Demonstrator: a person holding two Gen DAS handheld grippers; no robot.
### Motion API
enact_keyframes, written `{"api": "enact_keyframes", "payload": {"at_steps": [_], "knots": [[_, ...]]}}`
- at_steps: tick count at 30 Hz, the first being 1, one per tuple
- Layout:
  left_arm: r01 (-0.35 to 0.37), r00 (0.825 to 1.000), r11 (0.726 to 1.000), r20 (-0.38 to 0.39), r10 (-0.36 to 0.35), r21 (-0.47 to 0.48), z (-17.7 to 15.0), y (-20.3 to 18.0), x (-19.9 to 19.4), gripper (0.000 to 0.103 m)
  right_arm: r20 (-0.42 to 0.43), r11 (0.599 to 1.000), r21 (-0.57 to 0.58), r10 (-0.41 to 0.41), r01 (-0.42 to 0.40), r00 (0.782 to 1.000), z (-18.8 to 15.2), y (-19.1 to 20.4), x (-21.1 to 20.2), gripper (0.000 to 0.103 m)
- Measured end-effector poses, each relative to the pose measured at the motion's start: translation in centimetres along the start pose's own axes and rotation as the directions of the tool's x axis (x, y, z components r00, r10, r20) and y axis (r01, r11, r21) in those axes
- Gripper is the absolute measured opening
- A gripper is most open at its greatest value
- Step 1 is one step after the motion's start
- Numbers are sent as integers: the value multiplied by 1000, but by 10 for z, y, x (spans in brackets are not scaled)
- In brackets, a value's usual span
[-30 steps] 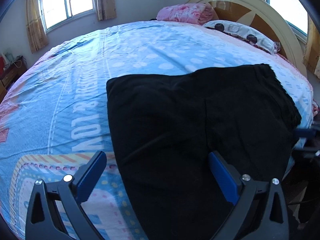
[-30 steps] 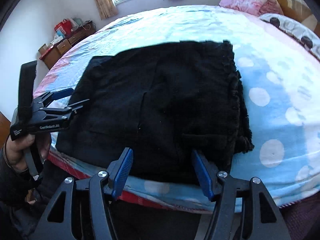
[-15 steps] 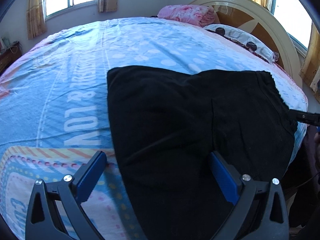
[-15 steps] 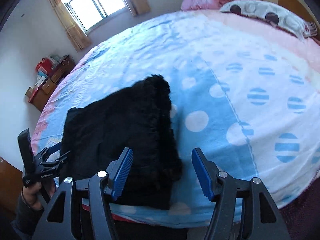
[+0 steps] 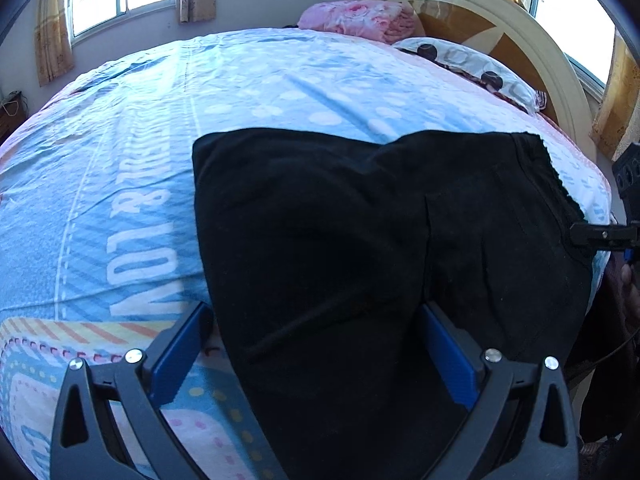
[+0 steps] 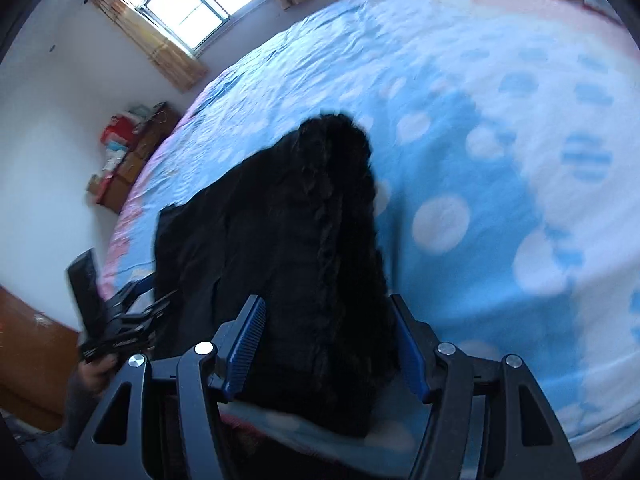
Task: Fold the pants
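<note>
We work over a bed (image 5: 280, 92) with a blue dotted sheet, pillows (image 5: 472, 64) at its head. The black pants (image 5: 360, 240) lie flat near its edge. Our left gripper (image 5: 316, 344) and right gripper (image 6: 328, 340) each straddle the cloth, jaws spread wide and grasping nothing.

White block lettering is showing on the blue, striped and dotted bed sheet (image 5: 120, 184) in the left wrist view, running sideways beside the black pants. The larger word is reading "LOV", cut off by the fabric, and an ampersand is standing in the smaller line above it, whose other letters are illegible.
</note>
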State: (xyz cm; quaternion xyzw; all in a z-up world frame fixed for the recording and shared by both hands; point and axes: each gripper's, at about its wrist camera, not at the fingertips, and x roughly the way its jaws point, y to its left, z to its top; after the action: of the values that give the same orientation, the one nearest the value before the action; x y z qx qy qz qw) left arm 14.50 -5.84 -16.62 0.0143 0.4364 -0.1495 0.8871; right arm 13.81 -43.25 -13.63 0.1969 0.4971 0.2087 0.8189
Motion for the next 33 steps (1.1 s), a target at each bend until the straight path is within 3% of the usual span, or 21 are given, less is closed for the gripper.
{"api": "enact_keyframes", "payload": {"at_steps": [4,8,10,12,15,17,20,24,33], "knots": [[-10,1000,1000,5,10,-10,3,-3,1,103,25,1000,-21,-2,3,1000,4,8,12,58],[21,999,999,28,-21,-26,-1,3,-4,103,33,999,-31,17,-16,999,1,12,12,44],[16,999,1000,43,-15,-26,-2,3,-6,98,35,999,2,35,-35,999,1,4,17,41],[19,998,1000,60,-18,-15,-3,1,-10,81,39,999,26,45,-46,998,2,-1,19,35],[31,997,999,74,-29,-33,-2,5,-17,63,76,999,-55,9,-5,997,-2,19,9,30],[40,996,998,84,-37,-39,-2,9,-19,54,89,997,-75,1,5,996,-4,27,5,29],[52,993,998,112,-48,-40,-3,11,-26,29,109,997,-77,15,-6,994,-4,32,0,27],[54,989,997,140,-46,-58,-1,14,-37,11,128,993,-120,27,-11,991,-1,51,-10,26],[81,976,991,210,-57,-106,5,35,-68,8,130,967,-254,28,6,991,27,103,-22,25]]}}
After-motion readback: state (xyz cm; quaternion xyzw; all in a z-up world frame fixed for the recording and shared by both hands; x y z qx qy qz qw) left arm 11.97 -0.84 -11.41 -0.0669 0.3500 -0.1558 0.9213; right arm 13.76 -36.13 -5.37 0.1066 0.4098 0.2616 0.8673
